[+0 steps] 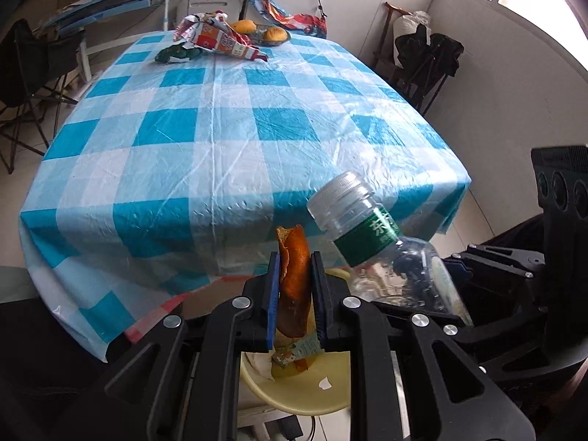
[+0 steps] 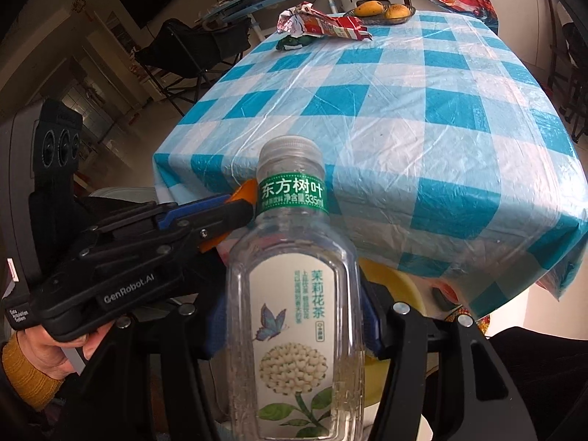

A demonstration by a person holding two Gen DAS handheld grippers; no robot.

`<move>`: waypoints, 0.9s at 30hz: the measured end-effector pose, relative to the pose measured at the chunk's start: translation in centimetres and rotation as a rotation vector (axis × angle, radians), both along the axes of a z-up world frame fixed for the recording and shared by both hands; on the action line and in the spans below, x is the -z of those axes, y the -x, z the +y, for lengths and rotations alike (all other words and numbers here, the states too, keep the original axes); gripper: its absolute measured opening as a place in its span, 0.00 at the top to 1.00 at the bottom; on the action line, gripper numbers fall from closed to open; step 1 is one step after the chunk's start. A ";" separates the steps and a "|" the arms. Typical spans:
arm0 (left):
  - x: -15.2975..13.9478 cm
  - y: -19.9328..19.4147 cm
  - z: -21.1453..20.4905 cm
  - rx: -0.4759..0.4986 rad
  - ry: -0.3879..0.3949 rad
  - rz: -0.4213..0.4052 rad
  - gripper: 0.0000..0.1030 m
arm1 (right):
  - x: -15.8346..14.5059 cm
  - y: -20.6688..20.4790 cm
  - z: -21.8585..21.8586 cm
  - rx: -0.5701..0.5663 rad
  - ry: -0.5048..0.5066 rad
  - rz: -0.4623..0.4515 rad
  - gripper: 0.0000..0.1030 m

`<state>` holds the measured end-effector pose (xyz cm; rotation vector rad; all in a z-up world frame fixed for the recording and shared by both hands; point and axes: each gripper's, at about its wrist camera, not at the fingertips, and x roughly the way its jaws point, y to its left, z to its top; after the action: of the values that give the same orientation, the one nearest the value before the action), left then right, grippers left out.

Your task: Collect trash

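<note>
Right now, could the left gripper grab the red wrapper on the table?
Probably not yet: the left gripper is shut on an orange peel, and the red wrapper lies at the table's far end.

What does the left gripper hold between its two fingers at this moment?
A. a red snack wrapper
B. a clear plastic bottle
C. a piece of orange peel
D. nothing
C: the left gripper is shut on the orange peel, while the clear bottle sits in the right gripper.

The left gripper [image 1: 294,275] pinches an orange peel [image 1: 293,275] above a yellow bin [image 1: 294,393]. A clear bottle [image 1: 375,235] hangs beside it.
</note>
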<state>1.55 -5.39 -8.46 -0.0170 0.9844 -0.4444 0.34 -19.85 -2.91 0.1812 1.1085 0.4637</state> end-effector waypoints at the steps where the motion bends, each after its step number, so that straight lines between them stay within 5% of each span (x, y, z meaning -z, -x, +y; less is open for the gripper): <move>1: 0.3 0.2 -0.2 0.007 -0.021 0.009 0.86 | 0.2 0.1 0.0 0.000 0.012 0.012 0.45; 5: 1.2 0.6 -0.3 0.009 -0.055 0.051 0.85 | 0.8 0.4 0.2 0.004 0.048 0.040 0.44; 17: 1.6 -0.3 1.9 -0.098 -0.052 0.064 0.60 | 0.0 0.4 -0.3 0.038 0.050 -0.016 0.31; 27: 1.8 -0.8 3.0 -0.156 -0.056 0.069 0.53 | -0.1 0.4 0.7 0.015 0.082 -0.055 0.24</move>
<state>2.31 -2.38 -10.30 -0.0586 1.0547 -0.2744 -0.10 -19.11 -2.79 0.1041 1.0698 0.4066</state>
